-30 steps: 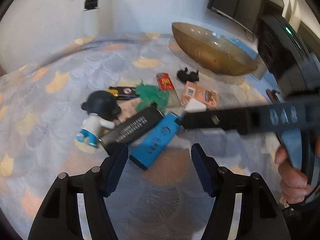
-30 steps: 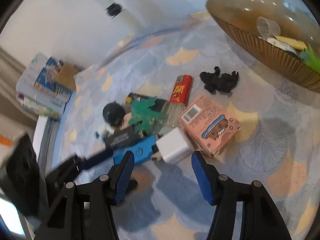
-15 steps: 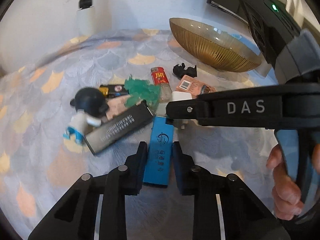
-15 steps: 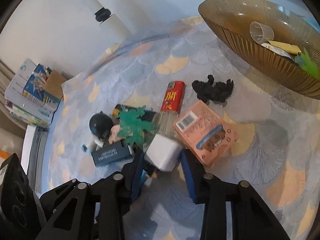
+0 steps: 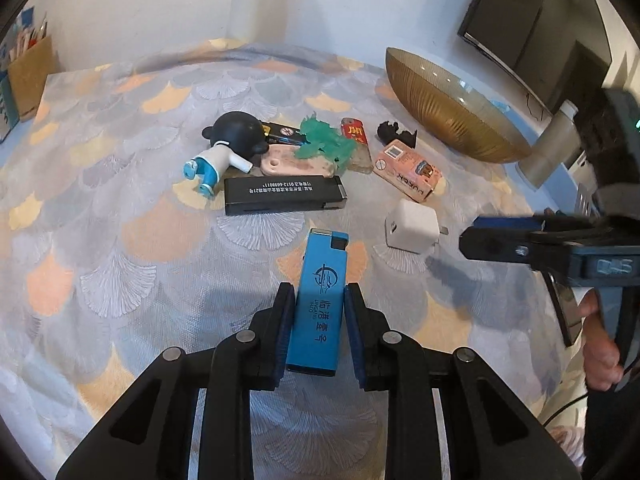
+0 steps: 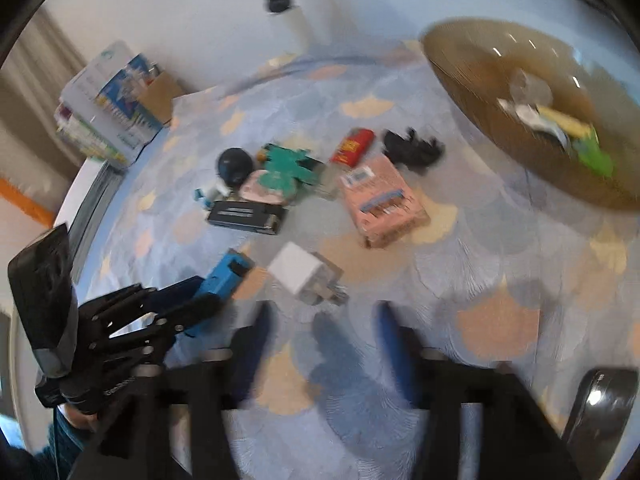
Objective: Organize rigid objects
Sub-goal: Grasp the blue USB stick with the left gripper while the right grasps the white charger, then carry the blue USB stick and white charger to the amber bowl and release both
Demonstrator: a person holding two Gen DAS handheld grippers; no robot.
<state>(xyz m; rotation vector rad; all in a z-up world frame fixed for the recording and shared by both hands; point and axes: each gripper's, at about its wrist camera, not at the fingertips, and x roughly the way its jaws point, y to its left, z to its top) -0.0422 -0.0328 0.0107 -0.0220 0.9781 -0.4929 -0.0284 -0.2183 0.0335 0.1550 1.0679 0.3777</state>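
My left gripper (image 5: 319,294) is shut on a blue lighter (image 5: 324,264), pads pressing its long sides just above the patterned cloth; the right wrist view shows this same lighter (image 6: 226,276) at lower left. A white charger cube (image 5: 410,230) lies on the cloth just ahead of my right gripper (image 6: 324,312), whose jaws are opening with nothing between them. Beyond lie a black lighter (image 5: 280,196), a black-headed figurine (image 5: 236,140), a green toy (image 5: 324,144), a red lighter (image 5: 354,132) and a pink box (image 5: 408,170).
A ribbed golden bowl (image 6: 480,120) at the far right holds a clear cup and small items. A small black figure (image 5: 394,132) lies near it. Stacked boxes (image 6: 108,100) stand past the table's far left corner. A dark screen (image 5: 532,28) hangs on the wall.
My left gripper closed on the blue lighter and drew it out of the pile. My right gripper closed around the white charger, then opened and backed off, leaving the charger apart from the pile.
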